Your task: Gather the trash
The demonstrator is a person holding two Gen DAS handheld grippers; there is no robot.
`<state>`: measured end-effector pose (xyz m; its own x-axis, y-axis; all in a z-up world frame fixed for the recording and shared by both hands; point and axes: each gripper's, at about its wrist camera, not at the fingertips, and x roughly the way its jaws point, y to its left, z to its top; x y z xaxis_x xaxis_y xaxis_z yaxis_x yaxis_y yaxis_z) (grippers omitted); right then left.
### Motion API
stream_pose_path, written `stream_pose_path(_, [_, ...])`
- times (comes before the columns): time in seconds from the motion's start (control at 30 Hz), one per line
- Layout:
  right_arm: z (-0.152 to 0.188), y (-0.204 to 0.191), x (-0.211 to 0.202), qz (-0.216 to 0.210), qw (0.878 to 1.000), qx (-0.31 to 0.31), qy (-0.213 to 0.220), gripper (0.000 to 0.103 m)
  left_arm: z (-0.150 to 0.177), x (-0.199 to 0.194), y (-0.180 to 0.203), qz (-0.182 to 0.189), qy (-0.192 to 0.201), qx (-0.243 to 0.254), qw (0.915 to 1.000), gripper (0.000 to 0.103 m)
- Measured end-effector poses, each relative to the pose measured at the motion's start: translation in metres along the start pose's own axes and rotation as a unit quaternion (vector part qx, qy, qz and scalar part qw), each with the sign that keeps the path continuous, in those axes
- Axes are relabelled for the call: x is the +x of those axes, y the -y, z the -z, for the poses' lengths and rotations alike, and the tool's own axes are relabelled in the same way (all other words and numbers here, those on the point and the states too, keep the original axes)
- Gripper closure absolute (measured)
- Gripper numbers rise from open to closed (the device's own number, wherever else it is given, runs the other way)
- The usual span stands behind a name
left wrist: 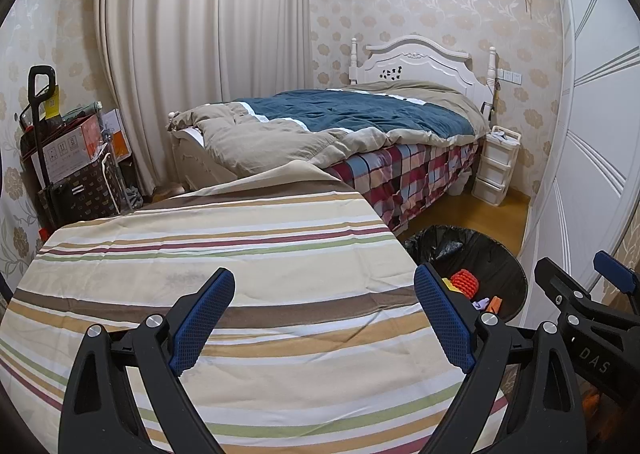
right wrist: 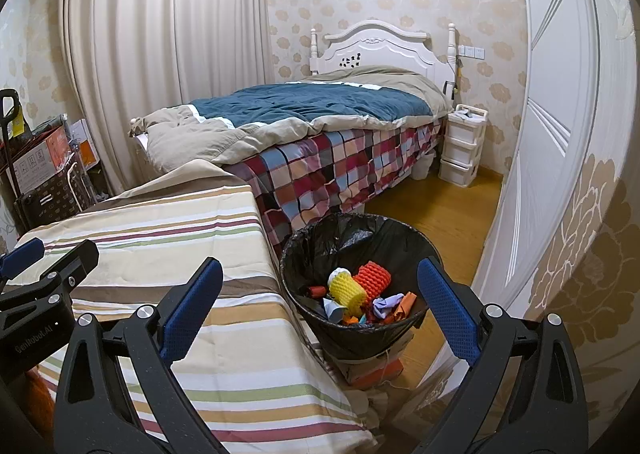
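My worktop under the striped beige cloth lies bare; bedroom beyond, bed with teal quilt; black-lined round bin holds the trash, foam nets; left tool and right tool gape empty; "DAS" readable.

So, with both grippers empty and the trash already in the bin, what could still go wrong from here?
1. The black-lined round trash bin appears to stand on a small orange box close to the striped tablecloth; a bump from the open right gripper might tip it.
2. The yellow foam net sleeve and orange foam net sleeve lie high on the pile and could spill.
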<state>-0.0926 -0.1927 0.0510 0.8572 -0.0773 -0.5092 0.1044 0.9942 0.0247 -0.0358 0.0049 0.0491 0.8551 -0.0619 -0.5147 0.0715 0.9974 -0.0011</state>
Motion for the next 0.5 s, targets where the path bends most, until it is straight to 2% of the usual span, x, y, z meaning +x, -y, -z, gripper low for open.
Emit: stream_pose_path(0.5, [0.002,-0.0005,0.0003,0.0,1.0,0.0,0.0,0.007,-0.0025,-0.0028,-0.0058,-0.006,0.0,-0.002,1.0,0.012])
